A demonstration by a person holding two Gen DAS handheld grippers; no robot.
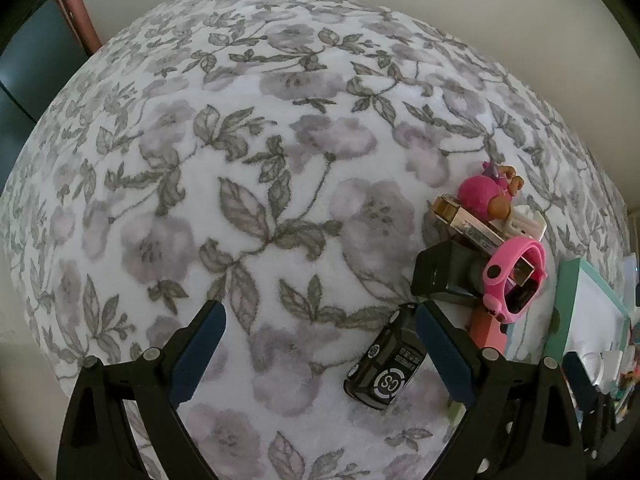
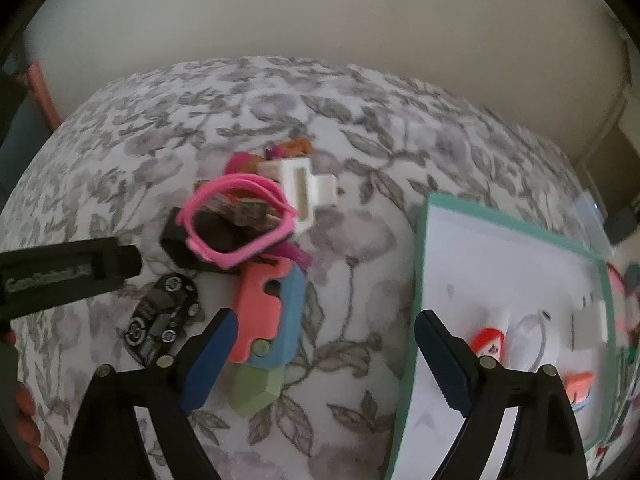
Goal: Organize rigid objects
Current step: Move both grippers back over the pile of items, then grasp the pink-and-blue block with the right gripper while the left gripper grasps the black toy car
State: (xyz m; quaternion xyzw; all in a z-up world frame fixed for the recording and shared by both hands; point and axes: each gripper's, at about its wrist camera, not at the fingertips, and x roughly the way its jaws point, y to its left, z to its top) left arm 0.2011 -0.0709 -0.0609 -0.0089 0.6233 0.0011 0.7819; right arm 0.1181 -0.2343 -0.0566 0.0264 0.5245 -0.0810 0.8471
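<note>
A pile of small rigid things lies on the floral blanket (image 1: 248, 152). A black toy car (image 1: 382, 364) (image 2: 162, 320) lies beside my left gripper's right finger. My left gripper (image 1: 320, 320) is open and empty, just left of the car. Behind the car sit a black block (image 1: 436, 276), a pink watch (image 1: 516, 276) (image 2: 236, 220), a pink round toy (image 1: 478, 194), a gold box (image 1: 468, 222) and a white plastic piece (image 2: 304, 188). A coral-and-blue toy with a green tip (image 2: 268, 320) lies by my right gripper's left finger. My right gripper (image 2: 326, 330) is open and empty.
A teal-rimmed white tray (image 2: 420, 280) (image 1: 570, 304) lies to the right and holds small toys, a white ring and a white charger (image 2: 590, 326). The left gripper's body (image 2: 60, 276) reaches in from the left. Beige floor lies beyond the blanket.
</note>
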